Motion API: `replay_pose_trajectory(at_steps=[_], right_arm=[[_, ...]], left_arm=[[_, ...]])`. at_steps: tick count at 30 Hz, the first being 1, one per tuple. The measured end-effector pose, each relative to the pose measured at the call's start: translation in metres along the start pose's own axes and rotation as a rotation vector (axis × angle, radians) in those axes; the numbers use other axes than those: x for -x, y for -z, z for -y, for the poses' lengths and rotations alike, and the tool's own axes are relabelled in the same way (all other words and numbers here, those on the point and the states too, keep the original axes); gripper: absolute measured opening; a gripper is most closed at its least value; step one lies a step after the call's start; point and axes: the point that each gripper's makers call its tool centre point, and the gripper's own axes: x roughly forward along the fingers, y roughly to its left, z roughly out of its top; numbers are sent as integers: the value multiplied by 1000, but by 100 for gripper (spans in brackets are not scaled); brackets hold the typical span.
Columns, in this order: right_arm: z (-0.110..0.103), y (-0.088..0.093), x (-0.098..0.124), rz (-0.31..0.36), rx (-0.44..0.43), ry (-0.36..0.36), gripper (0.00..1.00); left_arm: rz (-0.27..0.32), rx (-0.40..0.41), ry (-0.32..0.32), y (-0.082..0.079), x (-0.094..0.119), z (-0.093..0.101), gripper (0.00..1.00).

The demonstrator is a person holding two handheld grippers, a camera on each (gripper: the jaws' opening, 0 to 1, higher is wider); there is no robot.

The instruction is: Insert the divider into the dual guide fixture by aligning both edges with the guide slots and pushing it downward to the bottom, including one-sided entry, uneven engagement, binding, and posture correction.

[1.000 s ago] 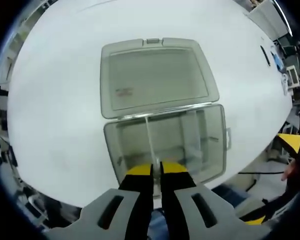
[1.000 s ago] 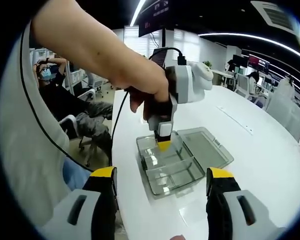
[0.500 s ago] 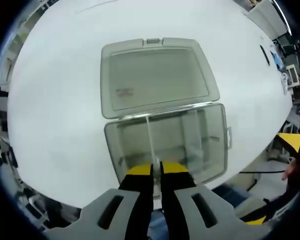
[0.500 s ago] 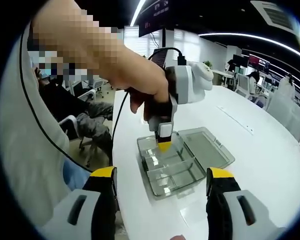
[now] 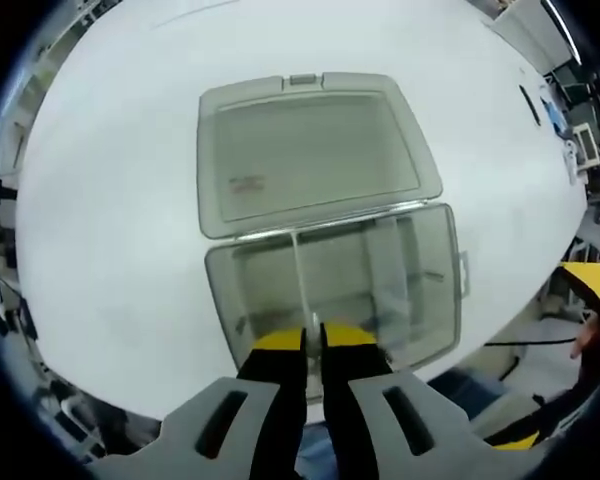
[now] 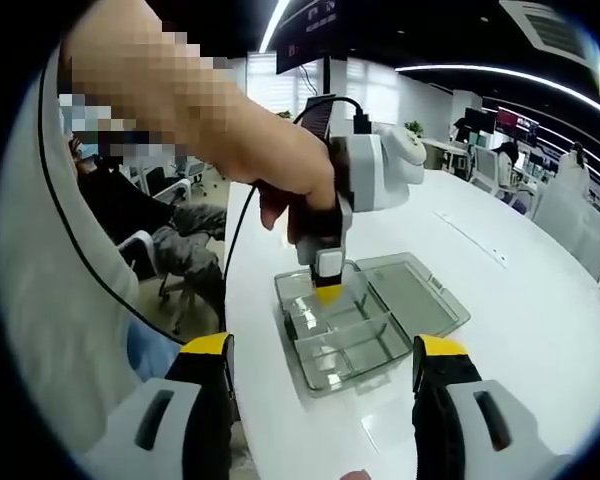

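Left claw (image 5: 313, 338) pinching divider (image 5: 301, 285); fixture (image 5: 435, 290) below

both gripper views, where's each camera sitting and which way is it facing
Left gripper view: rides the left gripper, looking down onto the clear box with its lid open; jaws shut on the divider.
Right gripper view: rides the right gripper, held back, jaws open, facing the person's hand holding the left gripper.
Shared: box, white table.

tray (image 5: 230, 290): clear grey | table (image 5: 110, 200): white | tongs (image 5: 313, 345): yellow-tipped black
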Motion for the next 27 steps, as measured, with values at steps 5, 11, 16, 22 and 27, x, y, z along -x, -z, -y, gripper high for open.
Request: replay_pose_trajectory(at_steps=[5, 11, 16, 22, 27], right_arm=[[-1, 0, 0, 2, -3, -1, 70], [-1, 1, -1, 4, -6, 0, 70], [-1, 1, -1, 3, -8, -1, 70], [-1, 3, 0, 0, -10, 1, 70], [-1, 3, -1, -2, -11, -1, 70]], left_arm=[[4, -4, 4, 0, -1, 0, 0], [0, -6, 4, 1, 0, 0, 0], [-2, -12, 0, 1, -3, 1, 0], [-3, -20, -3, 1, -5, 0, 0], [-5, -28, -5, 2, -5, 1, 0]])
